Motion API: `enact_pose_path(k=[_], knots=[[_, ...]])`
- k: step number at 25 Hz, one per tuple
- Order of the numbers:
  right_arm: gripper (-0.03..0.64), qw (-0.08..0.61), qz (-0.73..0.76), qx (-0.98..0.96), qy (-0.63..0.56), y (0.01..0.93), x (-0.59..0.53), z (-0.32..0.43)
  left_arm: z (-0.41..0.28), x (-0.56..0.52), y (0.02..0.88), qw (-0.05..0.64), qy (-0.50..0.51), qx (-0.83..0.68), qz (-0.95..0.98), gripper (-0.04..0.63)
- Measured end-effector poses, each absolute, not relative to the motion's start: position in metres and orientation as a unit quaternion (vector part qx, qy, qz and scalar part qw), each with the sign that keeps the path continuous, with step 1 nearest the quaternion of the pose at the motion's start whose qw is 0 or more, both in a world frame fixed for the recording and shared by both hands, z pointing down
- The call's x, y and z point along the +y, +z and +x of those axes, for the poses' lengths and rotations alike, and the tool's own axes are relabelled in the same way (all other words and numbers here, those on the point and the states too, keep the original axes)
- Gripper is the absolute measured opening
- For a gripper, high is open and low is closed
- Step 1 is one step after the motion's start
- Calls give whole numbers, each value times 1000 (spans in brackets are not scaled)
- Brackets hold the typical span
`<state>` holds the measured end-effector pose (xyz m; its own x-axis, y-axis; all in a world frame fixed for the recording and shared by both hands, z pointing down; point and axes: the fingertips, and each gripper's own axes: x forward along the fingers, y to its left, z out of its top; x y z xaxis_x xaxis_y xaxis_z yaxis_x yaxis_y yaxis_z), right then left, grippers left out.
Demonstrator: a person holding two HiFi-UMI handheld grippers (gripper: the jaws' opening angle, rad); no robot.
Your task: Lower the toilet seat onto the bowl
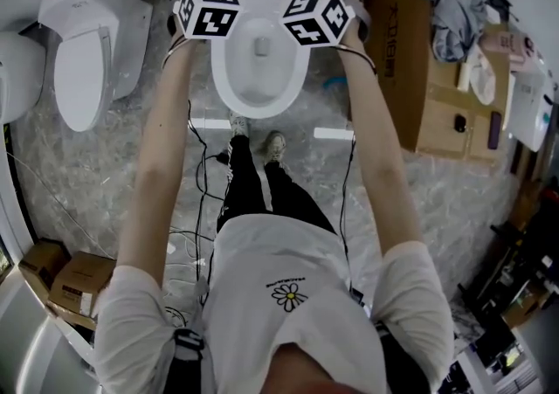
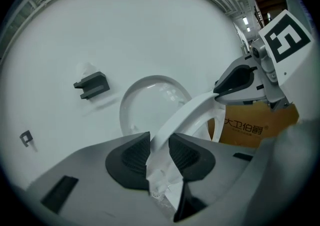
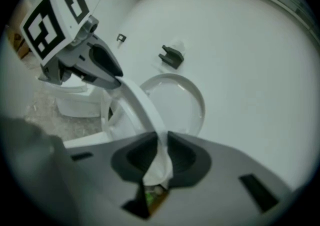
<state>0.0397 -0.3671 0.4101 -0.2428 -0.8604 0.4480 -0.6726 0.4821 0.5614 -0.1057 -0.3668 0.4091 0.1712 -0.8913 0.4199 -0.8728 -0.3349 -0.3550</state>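
Jaws of our left gripper (image 2: pixel 159 152) are closed partway on the toilet seat (image 2: pixel 186 115), with the ribbed pads pressing its white rim from both sides. Our right gripper (image 3: pixel 161 154) pinches the opposite side of the same ring, its pads drawn closer together. We hold the seat tilted up off the bowl (image 1: pixel 225 86), which sits at twelve o'clock in the head view, between our outstretched arms. Behind the seat the lid (image 3: pixel 182 102) stands up against the white wall (image 3: pixel 240 44). At ten o'clock stands a second toilet (image 1: pixel 87 47), and at two o'clock a cardboard box (image 1: pixel 403 51).
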Motion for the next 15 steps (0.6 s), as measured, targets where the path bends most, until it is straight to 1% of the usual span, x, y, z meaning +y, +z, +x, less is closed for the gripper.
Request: enact_pose_path(k=[6,15], knots=[[83,360,483,-788,-123,417,-339,43,-102,-340,417,22,-319,563,-763,132],[91,371,470,-794,-109,432,-298,42,-102,-299,433,37,-343,542,-766,135]])
